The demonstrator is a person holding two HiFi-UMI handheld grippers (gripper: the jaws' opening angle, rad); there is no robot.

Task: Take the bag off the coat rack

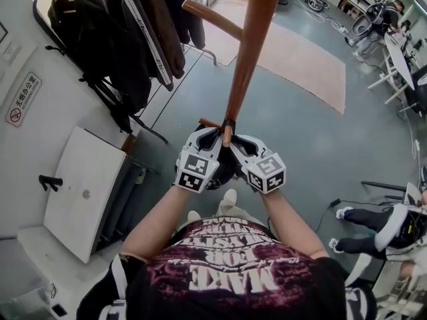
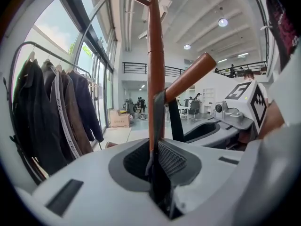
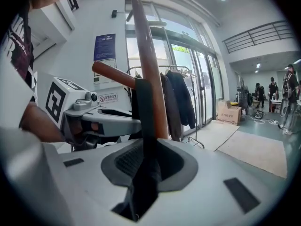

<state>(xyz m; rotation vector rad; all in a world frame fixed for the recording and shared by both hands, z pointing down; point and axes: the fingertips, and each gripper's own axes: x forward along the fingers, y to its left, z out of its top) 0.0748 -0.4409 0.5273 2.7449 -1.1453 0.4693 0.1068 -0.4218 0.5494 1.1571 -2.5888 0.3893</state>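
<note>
Grey smooth floor: carrier of all items listed.
- Reddish-brown wooden coat rack: stood upright on floor, foot hidden. Black bag strap hung over angled wooden peg.
- Beige rectangular rug: laid flat beyond rack.
- Metal clothes rail with dark coats: stood at left, by wall.
- White rectangular table: set at near left.
</note>
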